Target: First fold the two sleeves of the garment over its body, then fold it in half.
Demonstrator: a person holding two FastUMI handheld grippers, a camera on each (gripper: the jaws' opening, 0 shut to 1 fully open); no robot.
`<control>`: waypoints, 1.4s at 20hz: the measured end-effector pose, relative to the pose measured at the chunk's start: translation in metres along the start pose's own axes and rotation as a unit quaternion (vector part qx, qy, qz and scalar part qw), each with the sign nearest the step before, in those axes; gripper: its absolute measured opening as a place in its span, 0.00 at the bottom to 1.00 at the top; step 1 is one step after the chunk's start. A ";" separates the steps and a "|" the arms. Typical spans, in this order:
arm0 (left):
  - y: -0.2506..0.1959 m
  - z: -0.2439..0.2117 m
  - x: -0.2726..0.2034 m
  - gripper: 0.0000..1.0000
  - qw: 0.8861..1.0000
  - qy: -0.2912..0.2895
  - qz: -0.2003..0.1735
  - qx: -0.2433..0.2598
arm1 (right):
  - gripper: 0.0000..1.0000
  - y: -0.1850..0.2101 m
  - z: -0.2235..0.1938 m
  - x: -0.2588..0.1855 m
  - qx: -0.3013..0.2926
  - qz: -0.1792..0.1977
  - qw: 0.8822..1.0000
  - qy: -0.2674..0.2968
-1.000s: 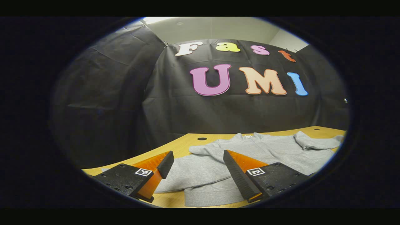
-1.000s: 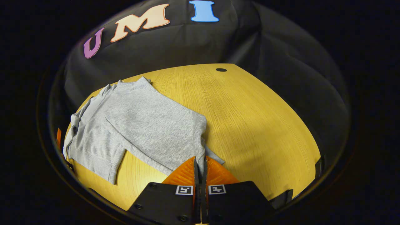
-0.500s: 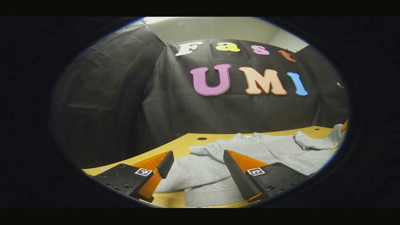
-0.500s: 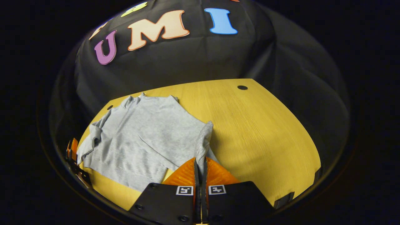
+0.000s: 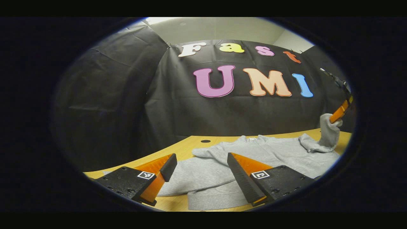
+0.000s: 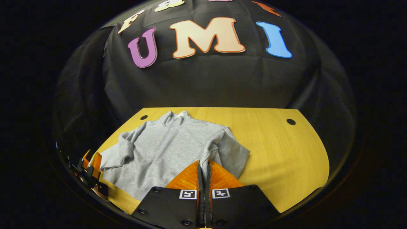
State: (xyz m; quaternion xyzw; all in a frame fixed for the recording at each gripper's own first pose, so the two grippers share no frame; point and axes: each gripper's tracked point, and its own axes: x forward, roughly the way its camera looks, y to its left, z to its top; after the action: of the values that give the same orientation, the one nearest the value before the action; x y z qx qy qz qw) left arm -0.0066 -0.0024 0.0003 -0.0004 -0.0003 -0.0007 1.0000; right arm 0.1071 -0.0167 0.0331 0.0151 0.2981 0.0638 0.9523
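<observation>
The right claw (image 6: pixel 203 165) was closed on the right sleeve (image 6: pixel 213 147) of the grey sweatshirt (image 6: pixel 165 152), both fingers pinching the fabric between them. From the pinch the sleeve ran away ahead of the claw, raised off the desk (image 6: pixel 279 152), toward the shoulder, and a flap of it spread out just to the right of the fingertips. The body of the sweatshirt lay flat on the desk ahead and to the left of this claw, collar at the far end.

In the left gripper view the same right claw (image 5: pixel 337 115) appeared far off to the upper right, held above the desk (image 5: pixel 187 148) with the sleeve (image 5: pixel 327 135) hanging from its tip down to the sweatshirt (image 5: pixel 270 152).

The left claw (image 5: pixel 198 167) stood with its fingers wide apart and nothing between them, low over the near edge of the desk. The left sleeve (image 5: pixel 203 171) lay folded across the sweatshirt's lower body just ahead of it, with the hem nearest, between the fingers. In the right gripper view the left claw (image 6: pixel 90 162) sat at the far left, beside that folded sleeve (image 6: pixel 117 156).
</observation>
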 end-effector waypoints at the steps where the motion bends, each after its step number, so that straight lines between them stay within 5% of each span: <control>1: 0.000 0.000 0.000 0.94 1.000 0.000 0.000 0.000 | 0.03 0.015 0.009 0.008 -0.007 0.011 1.000 -0.002; 6: 0.000 0.000 0.000 0.93 1.000 0.000 0.000 0.000 | 0.03 0.100 0.038 0.059 -0.027 0.077 0.997 -0.003; 16: -0.001 0.000 -0.001 0.94 1.000 0.000 -0.002 0.000 | 0.03 0.252 0.049 0.157 0.035 0.199 0.979 0.014; 25: -0.001 0.001 -0.001 0.94 1.000 0.000 -0.002 0.000 | 0.04 0.284 0.011 0.223 0.041 0.173 0.984 0.026; 28: -0.001 0.001 -0.001 0.94 1.000 0.000 -0.002 0.000 | 0.13 0.286 0.005 0.232 0.041 0.176 0.983 0.029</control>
State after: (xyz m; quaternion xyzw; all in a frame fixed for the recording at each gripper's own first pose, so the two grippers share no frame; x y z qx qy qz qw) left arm -0.0078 -0.0033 0.0009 -0.0003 -0.0005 -0.0028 1.0000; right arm 0.2670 0.2974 -0.0748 0.1043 0.3210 0.2190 0.9155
